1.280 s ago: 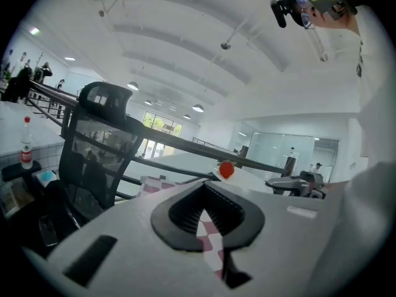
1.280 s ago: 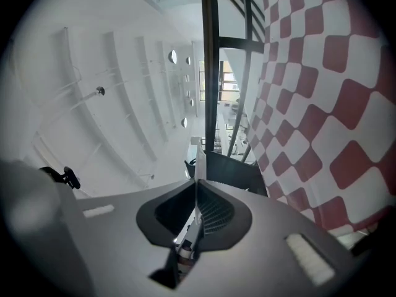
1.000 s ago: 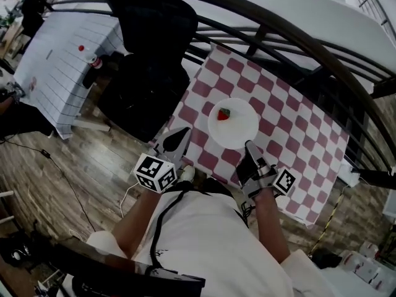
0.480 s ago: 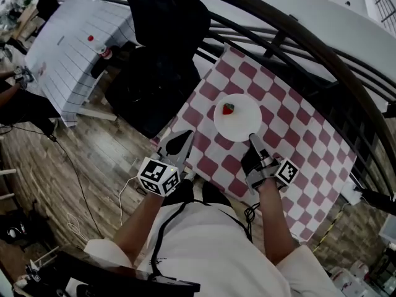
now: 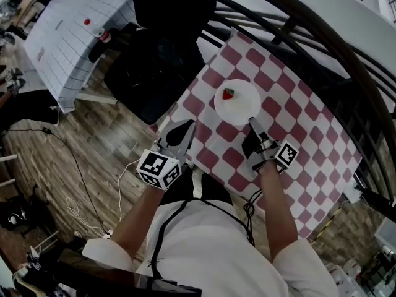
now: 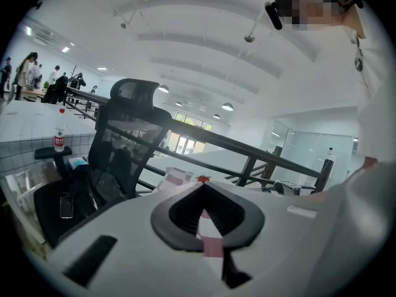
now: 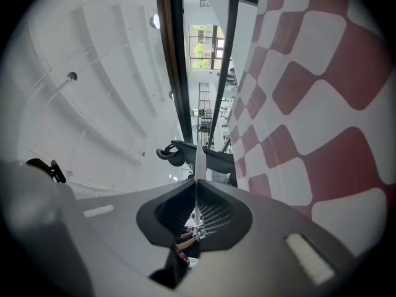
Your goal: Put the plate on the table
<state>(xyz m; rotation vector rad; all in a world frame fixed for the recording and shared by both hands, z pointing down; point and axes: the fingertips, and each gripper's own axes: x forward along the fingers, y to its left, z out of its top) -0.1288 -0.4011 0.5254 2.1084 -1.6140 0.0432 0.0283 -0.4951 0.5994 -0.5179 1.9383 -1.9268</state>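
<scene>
Placing step: right gripper [image 5: 252,124] clamped on the plate [image 5: 238,104] rim, over the checked table [image 5: 291,104]; left gripper [image 5: 185,129] closed, empty. Next: settle plate flat, then release

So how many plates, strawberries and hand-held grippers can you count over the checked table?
Plate: 1
Strawberry: 1
Hand-held grippers: 2 (left hand-held gripper, right hand-held gripper)
Total: 4
</scene>
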